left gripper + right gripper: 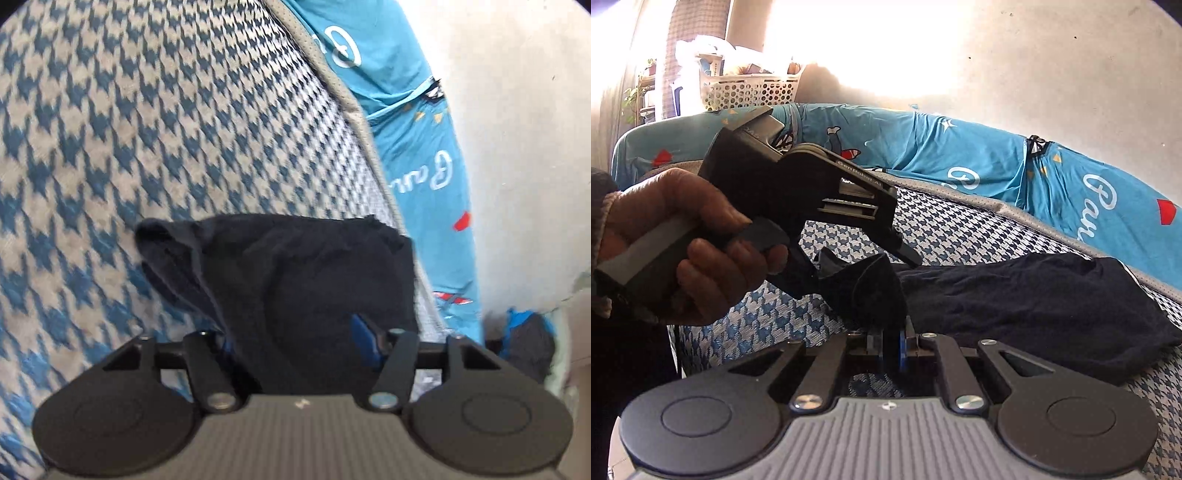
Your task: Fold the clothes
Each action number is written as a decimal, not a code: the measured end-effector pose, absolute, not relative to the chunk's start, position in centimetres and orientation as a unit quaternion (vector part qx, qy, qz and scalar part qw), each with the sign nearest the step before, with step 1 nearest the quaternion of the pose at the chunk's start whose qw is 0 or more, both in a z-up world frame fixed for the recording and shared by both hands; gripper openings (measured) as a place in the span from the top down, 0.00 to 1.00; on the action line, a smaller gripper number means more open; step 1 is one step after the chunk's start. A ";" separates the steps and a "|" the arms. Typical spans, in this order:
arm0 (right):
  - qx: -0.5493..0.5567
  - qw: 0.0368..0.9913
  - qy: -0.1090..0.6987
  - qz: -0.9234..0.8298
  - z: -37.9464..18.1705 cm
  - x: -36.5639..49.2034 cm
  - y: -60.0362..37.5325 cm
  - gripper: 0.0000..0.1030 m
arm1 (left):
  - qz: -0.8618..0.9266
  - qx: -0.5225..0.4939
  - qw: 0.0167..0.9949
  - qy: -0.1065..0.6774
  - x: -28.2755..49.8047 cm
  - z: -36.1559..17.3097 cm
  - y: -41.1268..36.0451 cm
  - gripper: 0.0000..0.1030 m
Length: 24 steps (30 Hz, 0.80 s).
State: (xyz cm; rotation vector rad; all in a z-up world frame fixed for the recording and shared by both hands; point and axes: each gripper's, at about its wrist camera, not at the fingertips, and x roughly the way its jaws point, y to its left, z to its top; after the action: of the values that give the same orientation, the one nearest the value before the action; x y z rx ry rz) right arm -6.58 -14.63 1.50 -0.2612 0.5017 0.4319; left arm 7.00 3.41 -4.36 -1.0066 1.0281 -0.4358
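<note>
- My right tool (892, 350): its blue-padded fingers are pressed together on a bunched corner of the dark navy garment (1034, 302), held just above the bed.
- My left tool (295, 332): its fingers stand wide apart in its own view, with dark cloth draped between them; I cannot tell whether it grips. One blue pad (364, 338) shows, the other is covered.
- Only the right view shows the left tool from outside (905, 254), held by a hand (683, 251), its tip at the raised fold.
- One garment, lying lengthwise on the houndstooth mattress (147, 147); its far end is blurred.
- One turquoise printed sheet (960, 155) lines the wall side; a perforated basket (750, 88) sits washed out by glare.
</note>
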 end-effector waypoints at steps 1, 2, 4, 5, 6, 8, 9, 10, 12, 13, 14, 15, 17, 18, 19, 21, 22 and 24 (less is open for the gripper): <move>-0.128 0.937 0.247 0.211 1.4 -6.5 -14.6 0.92 | -0.201 -0.451 0.733 0.469 6.9 -4.3 3.2 0.45; -0.127 0.937 0.247 0.211 1.4 -6.5 -14.5 0.92 | -0.201 -0.440 0.736 0.473 6.8 -4.2 2.9 0.45; -0.126 0.937 0.248 0.211 1.4 -6.5 -14.4 0.92 | -0.199 -0.432 0.737 0.481 6.7 -4.3 2.5 0.46; -0.127 0.937 0.248 0.211 1.4 -6.5 -14.4 0.92 | -0.194 -0.445 0.728 0.485 6.6 -4.8 2.6 0.45; -0.127 0.937 0.249 0.211 1.3 -6.5 -14.4 0.92 | -0.187 -0.461 0.717 0.489 6.6 -5.3 2.6 0.45; -0.128 0.936 0.250 0.211 1.2 -6.5 -14.3 0.92 | -0.178 -0.479 0.708 0.487 6.6 -5.8 2.8 0.45; -0.129 0.936 0.251 0.210 1.2 -6.4 -14.3 0.92 | -0.178 -0.479 0.711 0.482 6.6 -5.6 2.8 0.45; -0.129 0.936 0.251 0.210 1.2 -6.4 -14.4 0.92 | -0.180 -0.477 0.716 0.477 6.6 -5.4 2.7 0.47; -0.128 0.937 0.250 0.209 1.2 -6.4 -14.4 0.92 | -0.183 -0.478 0.721 0.468 6.6 -5.1 2.9 0.55; -0.125 0.938 0.249 0.207 1.2 -6.4 -14.5 0.92 | -0.184 -0.479 0.722 0.464 6.6 -5.0 3.0 0.64; -0.123 0.938 0.249 0.206 1.2 -6.4 -14.6 0.92 | -0.185 -0.480 0.724 0.460 6.6 -4.9 3.1 0.69; -0.118 0.939 0.249 0.206 1.3 -6.4 -14.7 0.92 | -0.186 -0.481 0.726 0.455 6.6 -4.7 3.2 0.80; -0.109 0.940 0.250 0.206 1.4 -6.3 -14.8 0.92 | -0.188 -0.483 0.729 0.447 6.6 -4.5 3.5 0.86; -0.108 0.939 0.251 0.206 1.3 -6.2 -14.8 0.92 | -0.189 -0.484 0.731 0.442 6.6 -4.4 3.6 0.88; -0.109 0.939 0.252 0.208 1.3 -6.2 -14.7 0.92 | -0.190 -0.485 0.733 0.438 6.6 -4.2 3.7 0.90; -0.112 0.937 0.252 0.212 1.2 -6.2 -14.3 0.92 | -0.193 -0.487 0.736 0.429 6.6 -4.0 4.0 0.92; -0.114 0.937 0.253 0.214 1.2 -6.3 -14.1 0.92 | -0.194 -0.488 0.737 0.425 6.6 -3.9 4.1 0.92; -0.116 0.935 0.252 0.219 1.1 -6.2 -13.6 0.92 | -0.192 -0.493 0.738 0.418 6.8 -3.7 4.5 0.92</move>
State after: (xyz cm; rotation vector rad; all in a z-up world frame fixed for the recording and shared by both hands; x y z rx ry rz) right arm -6.22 -13.65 1.12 -0.2373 0.5153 0.4479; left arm 6.80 4.45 -3.71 -1.0828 0.9187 -0.4221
